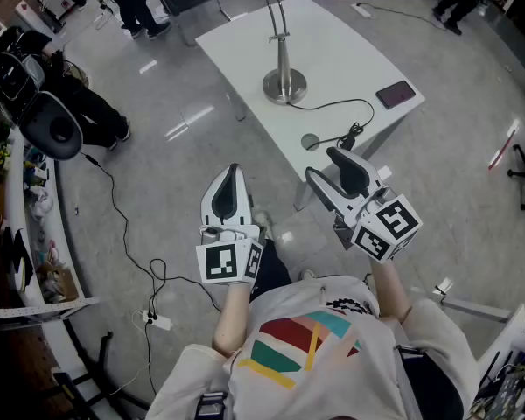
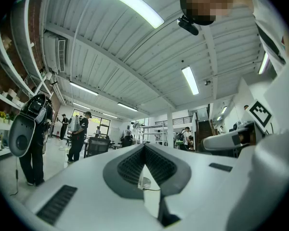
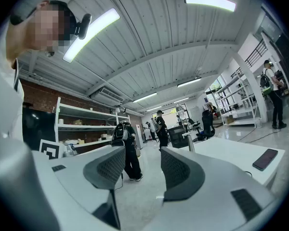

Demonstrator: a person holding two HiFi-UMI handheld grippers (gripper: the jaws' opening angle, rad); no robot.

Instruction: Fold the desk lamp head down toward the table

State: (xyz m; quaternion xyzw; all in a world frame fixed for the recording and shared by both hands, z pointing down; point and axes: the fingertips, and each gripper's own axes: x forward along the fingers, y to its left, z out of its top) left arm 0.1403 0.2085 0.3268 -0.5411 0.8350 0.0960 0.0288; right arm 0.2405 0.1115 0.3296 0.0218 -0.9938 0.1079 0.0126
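Observation:
The desk lamp [image 1: 284, 84] stands on the white table [image 1: 341, 55] on a round metal base. Its thin stem rises upright toward the top edge of the head view, where the lamp head is cut off. Both grippers hover over the floor short of the table's near corner, apart from the lamp. My left gripper [image 1: 234, 173] is shut with nothing held; in the left gripper view its pads [image 2: 135, 165] meet, and the lamp's base [image 2: 146, 183] shows in a thin slit below them. My right gripper [image 1: 326, 164] is open and empty. Its view shows the lamp stem [image 3: 189, 141] beyond the jaws.
A dark phone [image 1: 395, 94] lies at the table's right corner, also seen as the phone [image 3: 265, 159]. The lamp's black cable [image 1: 341, 105] runs across the table to its near edge. Floor cables and a power strip [image 1: 157, 322] lie at left. Several people stand around.

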